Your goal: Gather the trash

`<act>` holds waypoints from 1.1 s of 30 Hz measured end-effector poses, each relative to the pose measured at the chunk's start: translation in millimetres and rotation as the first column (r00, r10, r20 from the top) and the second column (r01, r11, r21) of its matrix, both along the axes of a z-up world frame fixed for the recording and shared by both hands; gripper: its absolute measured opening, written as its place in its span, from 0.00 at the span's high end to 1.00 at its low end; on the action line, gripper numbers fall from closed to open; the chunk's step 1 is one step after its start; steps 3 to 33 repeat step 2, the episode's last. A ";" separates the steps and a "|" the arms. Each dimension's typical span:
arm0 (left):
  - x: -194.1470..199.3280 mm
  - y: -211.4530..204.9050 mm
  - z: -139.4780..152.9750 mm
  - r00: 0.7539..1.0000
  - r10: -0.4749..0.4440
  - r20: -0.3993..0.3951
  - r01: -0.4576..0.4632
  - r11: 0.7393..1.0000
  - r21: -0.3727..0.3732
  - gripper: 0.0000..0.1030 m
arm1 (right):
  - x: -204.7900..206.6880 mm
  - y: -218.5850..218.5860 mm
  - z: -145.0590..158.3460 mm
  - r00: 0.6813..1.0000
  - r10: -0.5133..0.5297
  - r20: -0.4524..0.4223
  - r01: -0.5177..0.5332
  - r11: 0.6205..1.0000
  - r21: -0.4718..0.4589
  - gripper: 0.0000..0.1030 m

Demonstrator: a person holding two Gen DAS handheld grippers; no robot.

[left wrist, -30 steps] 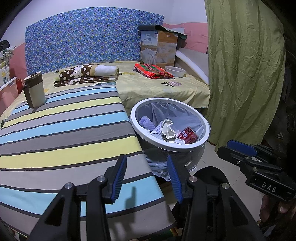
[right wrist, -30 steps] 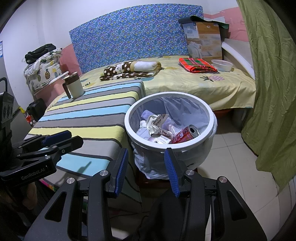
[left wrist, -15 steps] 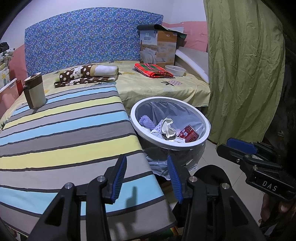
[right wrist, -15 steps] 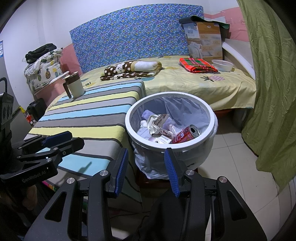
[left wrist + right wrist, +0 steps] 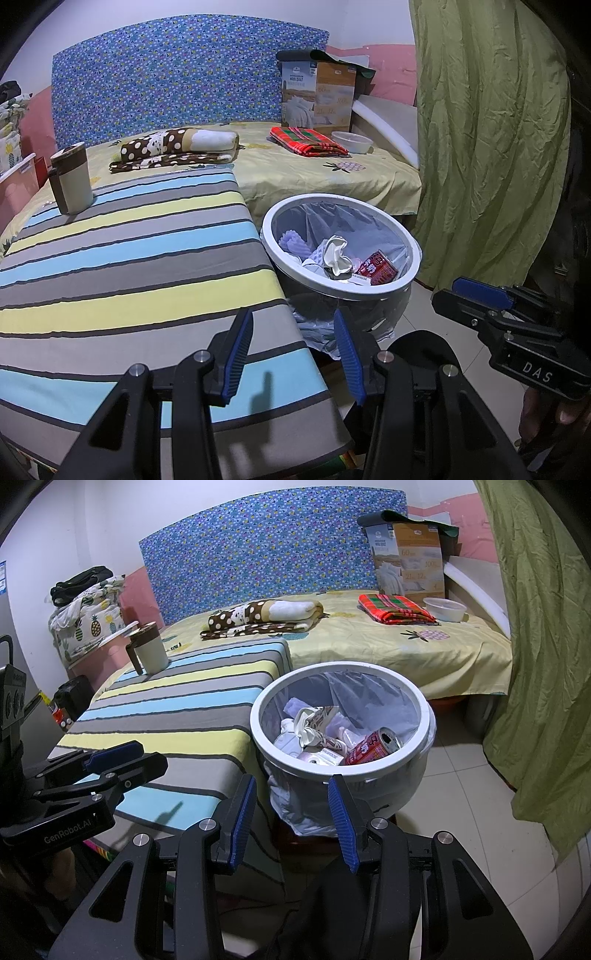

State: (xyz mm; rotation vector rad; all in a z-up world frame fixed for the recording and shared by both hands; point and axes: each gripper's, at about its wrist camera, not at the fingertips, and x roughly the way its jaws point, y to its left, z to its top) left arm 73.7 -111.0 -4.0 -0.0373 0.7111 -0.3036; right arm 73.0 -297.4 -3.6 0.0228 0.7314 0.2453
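Both tongs stand apart, empty: left gripper [image 5: 291, 352] over the striped cloth-covered table [image 5: 122, 258], right gripper [image 5: 291, 818] near the round white plastic bin [image 5: 424, 716]. Bin already holds a crushed red drink can [image 5: 369, 751] and crumpled paper [image 5: 312, 723], so probably sweep the table for leftovers. The lidded beige cup [image 5: 72, 182] is likely not trash.

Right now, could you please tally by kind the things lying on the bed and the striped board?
Mug: 1
Folded cloths: 2, polka-dot and red plaid
Quilt box: 1
Plastic bowl: 1
Total: 5
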 end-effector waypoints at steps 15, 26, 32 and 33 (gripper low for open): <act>0.1 0.1 -0.2 1.000 0.001 -0.003 -0.001 1.000 0.000 0.54 | 0.9 -0.6 0.5 1.000 0.000 0.000 0.000 1.000 -0.001 0.58; 0.1 0.1 -0.2 1.000 0.001 -0.003 -0.001 1.000 0.000 0.54 | 0.9 -0.6 0.5 1.000 0.000 0.000 0.000 1.000 -0.001 0.58; 0.1 0.1 -0.2 1.000 0.001 -0.003 -0.001 1.000 0.000 0.54 | 0.9 -0.6 0.5 1.000 0.000 0.000 0.000 1.000 -0.001 0.58; 0.1 0.1 -0.2 1.000 0.001 -0.003 -0.001 1.000 0.000 0.54 | 0.9 -0.6 0.5 1.000 0.000 0.000 0.000 1.000 -0.001 0.58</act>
